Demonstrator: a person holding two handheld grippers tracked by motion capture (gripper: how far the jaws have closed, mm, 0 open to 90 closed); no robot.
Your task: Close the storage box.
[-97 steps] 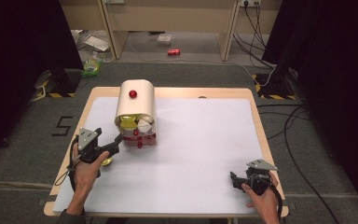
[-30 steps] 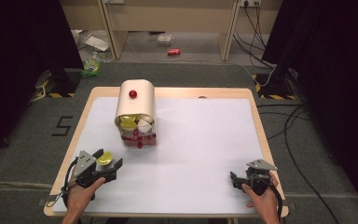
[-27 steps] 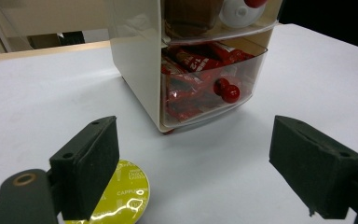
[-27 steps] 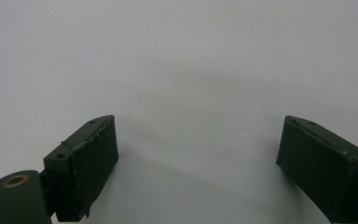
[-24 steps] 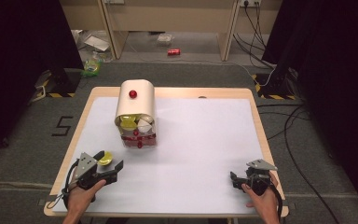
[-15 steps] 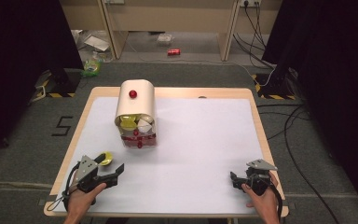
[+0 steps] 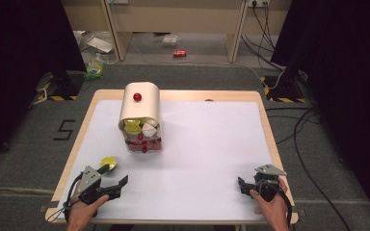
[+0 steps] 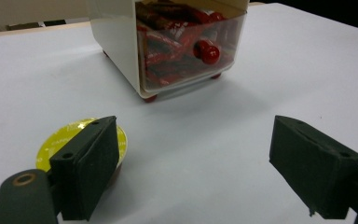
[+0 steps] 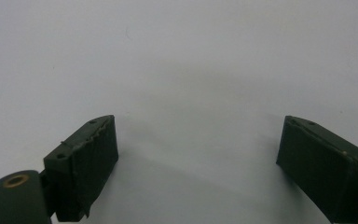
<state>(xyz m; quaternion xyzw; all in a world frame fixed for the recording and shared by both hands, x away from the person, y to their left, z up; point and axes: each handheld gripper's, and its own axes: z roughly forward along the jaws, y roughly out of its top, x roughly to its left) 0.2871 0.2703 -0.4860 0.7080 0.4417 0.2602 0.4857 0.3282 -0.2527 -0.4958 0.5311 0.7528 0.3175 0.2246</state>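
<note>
lying flat on the white table sheet (image 7: 212,144), yellow-lidded capsule (image 7: 108,162), just behind left gripper (image 7: 113,180), jaws wide, empty; capsule dispenser (image 7: 140,115) beyond. right gripper (image 7: 243,185) wide, empty.

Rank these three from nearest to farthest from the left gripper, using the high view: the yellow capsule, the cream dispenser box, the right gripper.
1. Yellow capsule: lying on the table just beyond the left gripper, at its outer jaw.
2. Cream dispenser box: farther back on the table, ahead and slightly to the right.
3. Right gripper: across the table, by the near right corner.
</note>
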